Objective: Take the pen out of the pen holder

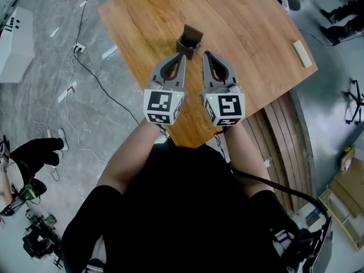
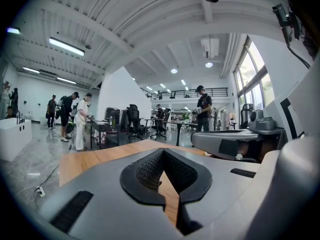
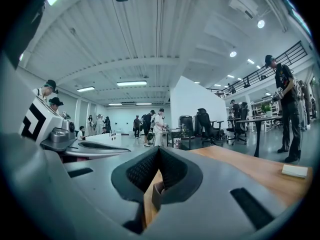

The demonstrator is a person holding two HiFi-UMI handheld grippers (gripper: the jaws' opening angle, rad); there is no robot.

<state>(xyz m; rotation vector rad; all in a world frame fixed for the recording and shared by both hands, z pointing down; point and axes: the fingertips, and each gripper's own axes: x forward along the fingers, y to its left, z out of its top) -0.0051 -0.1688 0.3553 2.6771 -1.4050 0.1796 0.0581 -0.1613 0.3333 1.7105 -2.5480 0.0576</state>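
In the head view, a bench (image 1: 250, 33) of warm, streaky wood grain with a rounded edge carries a small dark-brown pen holder (image 1: 189, 41). The holder is square and box-like, open at the top. Its inside is dark, so I cannot tell whether the pen is in it. A pale oblong block (image 1: 302, 54) lies well apart, near the bench's right edge. The left gripper (image 1: 182, 57) and right gripper (image 1: 206, 54) are smooth grey plastic, each with a black-and-white marker cube. They point at the holder, with their tips just beside its near side.

In the left gripper view, the fingers, lined with black ribbed pads, meet at the tips and hold nothing. Wood shows through the diamond-shaped opening.

In the right gripper view, the fingers likewise meet at the tips, empty. A brown corner of the pen holder shows through their opening.
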